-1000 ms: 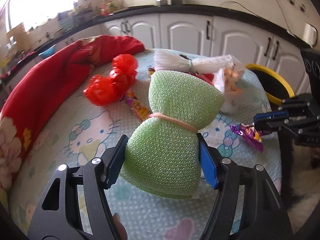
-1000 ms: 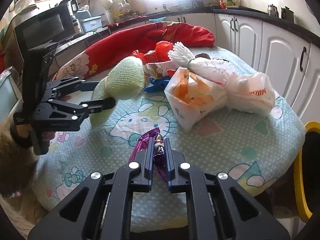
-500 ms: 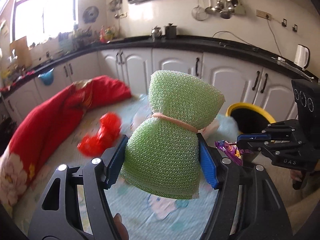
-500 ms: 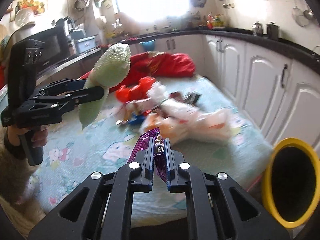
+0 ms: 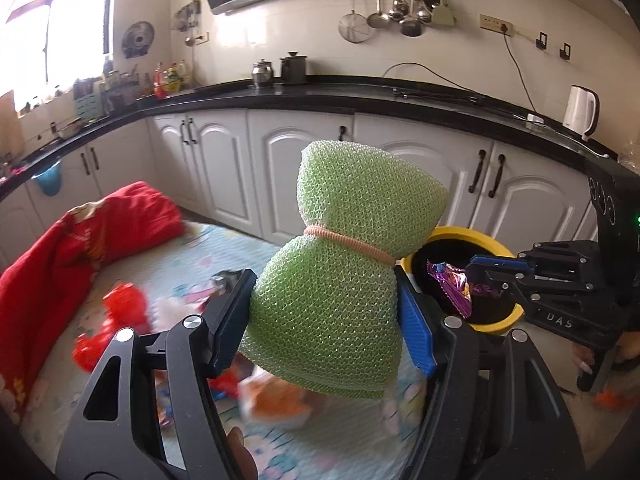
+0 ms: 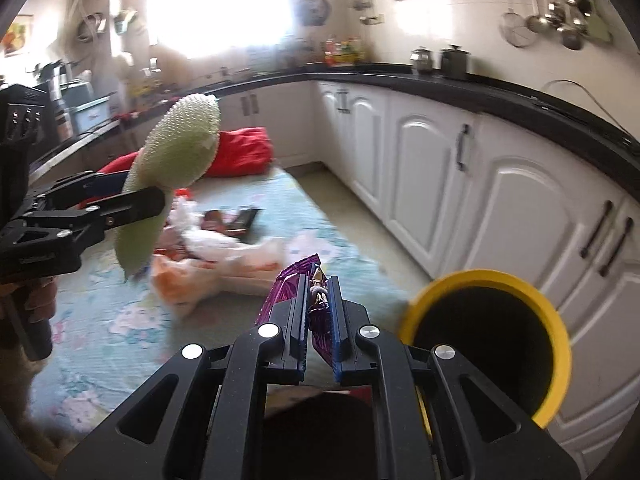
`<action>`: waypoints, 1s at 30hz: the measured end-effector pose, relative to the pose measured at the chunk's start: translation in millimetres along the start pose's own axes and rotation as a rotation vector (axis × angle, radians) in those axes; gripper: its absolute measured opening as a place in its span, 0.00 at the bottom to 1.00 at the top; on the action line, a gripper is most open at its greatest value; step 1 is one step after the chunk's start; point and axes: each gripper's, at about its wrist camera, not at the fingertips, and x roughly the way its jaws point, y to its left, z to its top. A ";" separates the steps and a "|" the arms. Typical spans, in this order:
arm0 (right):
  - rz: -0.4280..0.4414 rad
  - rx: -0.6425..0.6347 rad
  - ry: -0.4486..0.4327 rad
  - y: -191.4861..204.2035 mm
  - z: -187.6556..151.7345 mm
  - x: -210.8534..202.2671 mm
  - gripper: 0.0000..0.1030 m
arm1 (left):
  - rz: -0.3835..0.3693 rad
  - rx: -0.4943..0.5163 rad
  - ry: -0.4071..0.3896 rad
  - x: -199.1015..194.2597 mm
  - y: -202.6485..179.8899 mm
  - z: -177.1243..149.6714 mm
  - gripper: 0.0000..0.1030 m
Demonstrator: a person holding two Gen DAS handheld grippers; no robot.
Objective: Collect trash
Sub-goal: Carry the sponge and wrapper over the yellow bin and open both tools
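Both 2 grippers have swung off the table toward the yellow bin (image 6: 486,344) (nearly there), left gripper (image 5: 326,316) clamping the green foam net (image 5: 344,276), right gripper (image 6: 319,320) pinching the purple wrapper (image 6: 294,280), ready to drop.

Your left gripper (image 5: 324,320) has matt black plastic arms and ribbed blue pads, and it clamps a green foam net (image 5: 344,264), rough and knobbly. Your right gripper (image 6: 319,320) pinches a glossy, crinkled purple foil wrapper (image 6: 298,284). The yellow bin (image 6: 536,292) looks like smooth plastic.
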 end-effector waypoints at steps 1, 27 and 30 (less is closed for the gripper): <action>-0.012 0.006 0.000 -6.3 -1.4 -0.8 0.09 | -0.006 0.003 0.001 4.7 -5.5 2.9 0.57; -0.199 0.277 0.059 -140.4 -49.1 11.8 0.09 | -0.168 0.073 0.169 136.6 -123.3 9.7 0.57; -0.209 0.304 0.072 -151.0 -55.0 16.0 0.09 | -0.181 0.081 0.200 149.9 -132.3 4.4 0.57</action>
